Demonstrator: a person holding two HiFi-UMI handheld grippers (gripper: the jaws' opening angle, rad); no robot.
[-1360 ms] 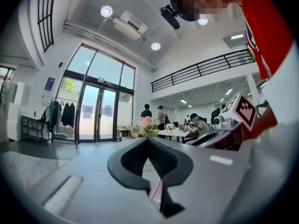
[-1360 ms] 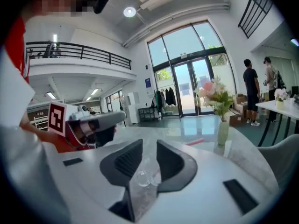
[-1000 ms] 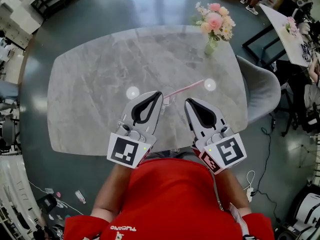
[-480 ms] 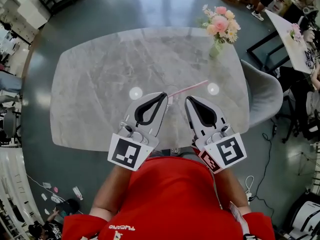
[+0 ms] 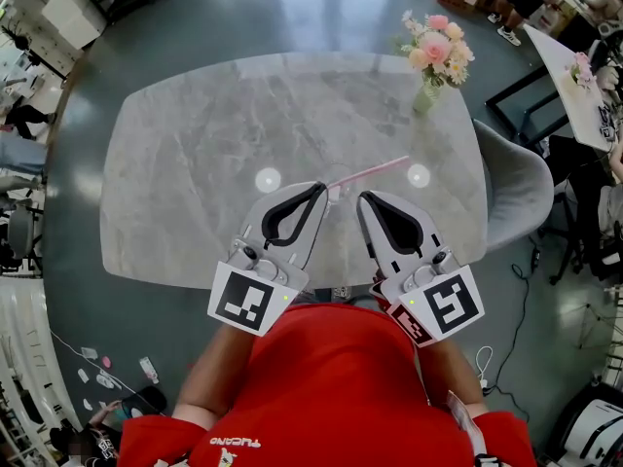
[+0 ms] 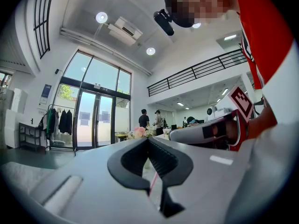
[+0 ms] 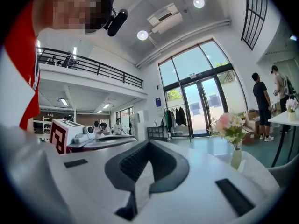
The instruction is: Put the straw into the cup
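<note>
A clear cup [image 5: 332, 196] stands on the grey marble table [image 5: 195, 163] near its front edge. A pink straw [image 5: 375, 170] leans out of it toward the upper right. My left gripper [image 5: 319, 189] is shut, its tip right at the cup's left side; whether it pinches the rim I cannot tell. Through its jaw gap in the left gripper view a piece of the pink straw [image 6: 153, 183] shows. My right gripper [image 5: 361, 198] is shut and empty, just right of the cup and below the straw.
A vase of pink flowers [image 5: 433, 52] stands at the table's far right corner. A grey chair [image 5: 511, 188] sits at the right edge. Desks and standing people fill the room's far right side. Each gripper shows in the other's view.
My right gripper has shifted slightly left toward the cup. The left gripper, cup and straw have stayed put on the table.
</note>
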